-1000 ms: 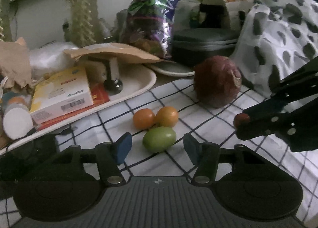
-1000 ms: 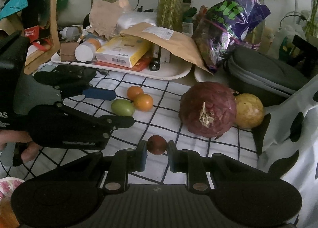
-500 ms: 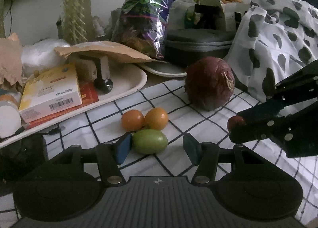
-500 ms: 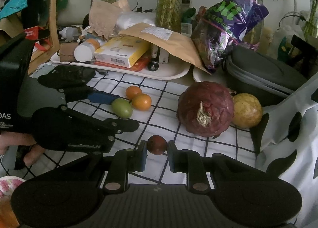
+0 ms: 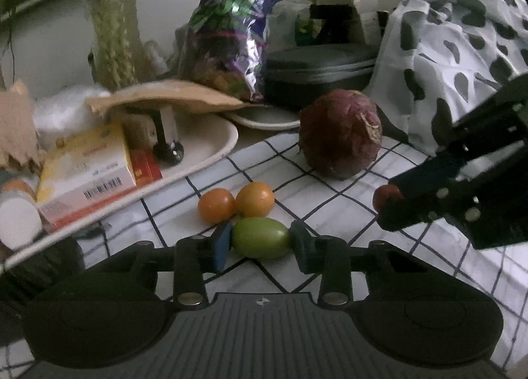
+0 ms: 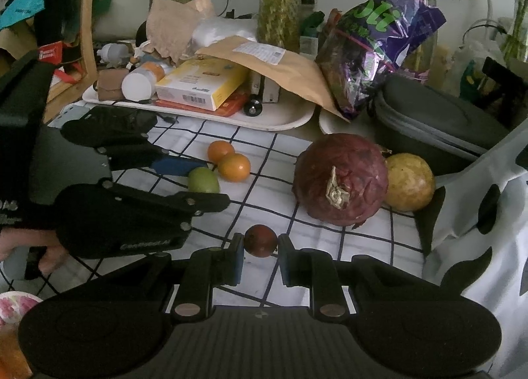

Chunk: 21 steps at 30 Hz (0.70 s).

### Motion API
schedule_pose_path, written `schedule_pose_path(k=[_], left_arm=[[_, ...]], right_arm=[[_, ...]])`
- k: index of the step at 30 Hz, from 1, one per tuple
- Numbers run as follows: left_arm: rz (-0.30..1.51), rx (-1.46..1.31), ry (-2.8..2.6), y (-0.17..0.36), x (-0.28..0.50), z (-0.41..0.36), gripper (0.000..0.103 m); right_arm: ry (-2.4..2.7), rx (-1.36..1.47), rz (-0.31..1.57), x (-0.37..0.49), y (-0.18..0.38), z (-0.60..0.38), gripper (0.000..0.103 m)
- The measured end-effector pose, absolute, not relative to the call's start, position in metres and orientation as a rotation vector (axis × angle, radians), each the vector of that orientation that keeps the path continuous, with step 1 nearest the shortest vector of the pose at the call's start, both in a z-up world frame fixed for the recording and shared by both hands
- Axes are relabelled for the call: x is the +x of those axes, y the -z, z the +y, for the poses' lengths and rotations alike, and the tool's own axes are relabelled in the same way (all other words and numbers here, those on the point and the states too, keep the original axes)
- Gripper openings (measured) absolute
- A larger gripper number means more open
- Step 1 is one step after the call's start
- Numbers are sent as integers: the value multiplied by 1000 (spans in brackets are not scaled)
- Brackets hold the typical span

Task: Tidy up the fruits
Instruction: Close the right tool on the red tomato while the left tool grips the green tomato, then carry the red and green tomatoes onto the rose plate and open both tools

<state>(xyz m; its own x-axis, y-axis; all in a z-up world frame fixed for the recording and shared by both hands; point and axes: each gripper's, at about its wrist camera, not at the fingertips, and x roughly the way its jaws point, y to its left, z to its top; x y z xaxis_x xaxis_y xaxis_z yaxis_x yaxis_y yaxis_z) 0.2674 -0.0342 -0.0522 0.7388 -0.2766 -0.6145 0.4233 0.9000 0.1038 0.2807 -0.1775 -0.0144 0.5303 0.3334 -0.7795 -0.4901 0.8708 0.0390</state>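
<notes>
My left gripper (image 5: pixel 260 243) is shut on a green oval fruit (image 5: pixel 261 237) low over the checked cloth; the fruit also shows in the right wrist view (image 6: pixel 203 180). Two small orange fruits (image 5: pixel 236 201) lie just beyond it, touching each other. My right gripper (image 6: pixel 260 248) is shut on a small dark red fruit (image 6: pixel 260 240), which also shows in the left wrist view (image 5: pixel 384 197) at the right. A large dark red round fruit (image 6: pixel 341 179) lies right of centre, with a yellow round fruit (image 6: pixel 409 181) touching its far right side.
A white tray (image 6: pixel 283 120) with boxes, a bottle and a brown envelope stands behind the fruits. A purple bag (image 6: pixel 379 49), a grey case (image 6: pixel 429 121) and a spotted cloth (image 6: pixel 478 230) crowd the right. A floral dish (image 6: pixel 15 303) is at the lower left.
My left gripper moved forward around the green fruit and closed on it. My right gripper stayed shut on the small red fruit and hardly moved.
</notes>
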Motion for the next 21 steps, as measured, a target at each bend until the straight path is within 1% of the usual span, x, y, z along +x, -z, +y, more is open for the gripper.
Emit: schedule_pose_path(k=[10, 21], left_arm=[[613, 186, 394, 26, 252, -21, 37], [609, 180, 426, 8, 206, -23, 37]], right_arm=[[-516, -187, 857, 262, 1, -177, 23], [-522, -157, 839, 236, -15, -177, 22]])
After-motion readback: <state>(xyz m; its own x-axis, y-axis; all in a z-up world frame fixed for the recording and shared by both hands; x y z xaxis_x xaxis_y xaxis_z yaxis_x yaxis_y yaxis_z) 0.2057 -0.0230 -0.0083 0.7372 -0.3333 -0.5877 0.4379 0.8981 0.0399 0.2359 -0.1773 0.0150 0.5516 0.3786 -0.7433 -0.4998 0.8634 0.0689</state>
